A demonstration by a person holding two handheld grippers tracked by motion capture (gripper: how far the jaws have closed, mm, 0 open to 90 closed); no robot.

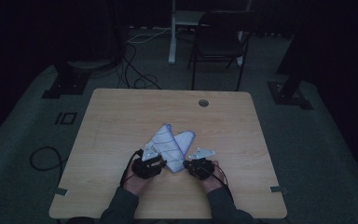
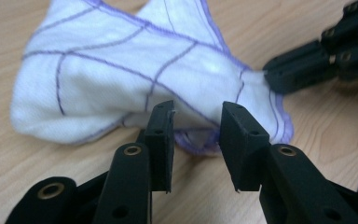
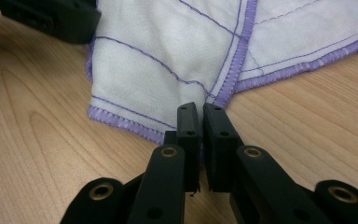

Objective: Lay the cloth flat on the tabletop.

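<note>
I have the wooden table [image 1: 121, 112] in front of me with the white cloth [image 1: 170, 144], purple-edged, lying folded near my side, between the two tools. My right gripper [image 3: 200, 116] is clamped tight on the cloth's near hem corner. My left gripper [image 2: 196, 123] stands about half open, its jaws straddling the other hem fold [image 2: 200, 142] without pressing it. I judge I'm mid-grasp: next I need to close the left squarely on that edge before lifting.

A dim recording lab: a lone wooden tabletop [image 1: 121, 116] on grey carpet, ringed by black stand bases [image 1: 65, 84], loose floor cables [image 1: 135, 70] and an empty folding chair [image 1: 219, 42].
</note>
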